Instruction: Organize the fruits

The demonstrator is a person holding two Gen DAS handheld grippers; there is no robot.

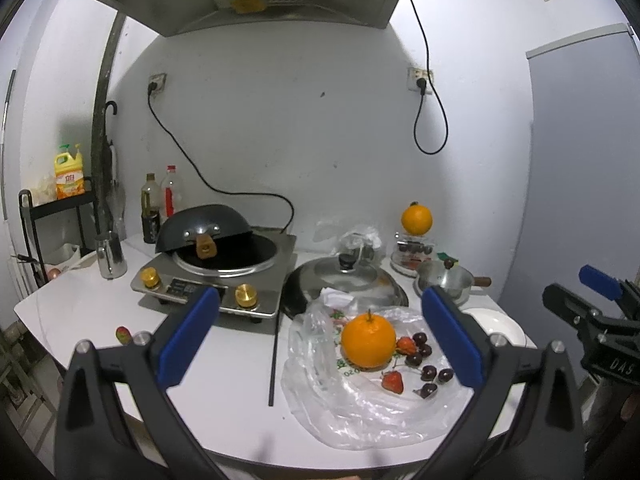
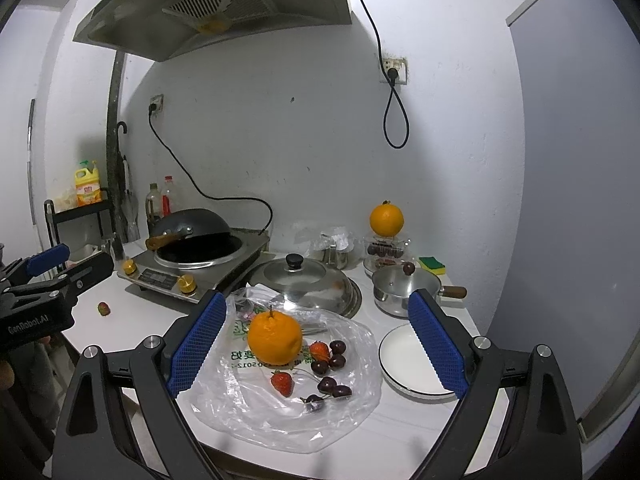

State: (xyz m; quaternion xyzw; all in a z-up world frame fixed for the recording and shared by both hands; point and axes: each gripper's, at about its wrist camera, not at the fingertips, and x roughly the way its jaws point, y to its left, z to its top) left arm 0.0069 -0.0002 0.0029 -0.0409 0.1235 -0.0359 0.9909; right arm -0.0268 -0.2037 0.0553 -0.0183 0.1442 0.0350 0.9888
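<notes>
An orange sits on a clear plastic bag on the white counter, with two strawberries and several dark cherries beside it. A second orange stands on a clear container at the back. An empty white plate lies to the right of the bag. My left gripper hangs open above the counter's front, nothing between its fingers. My right gripper is open too, held above the bag, empty.
An induction cooker with a tilted black wok stands at the back left. A pan with a glass lid, a small steel pot, a black chopstick and a lone strawberry are nearby.
</notes>
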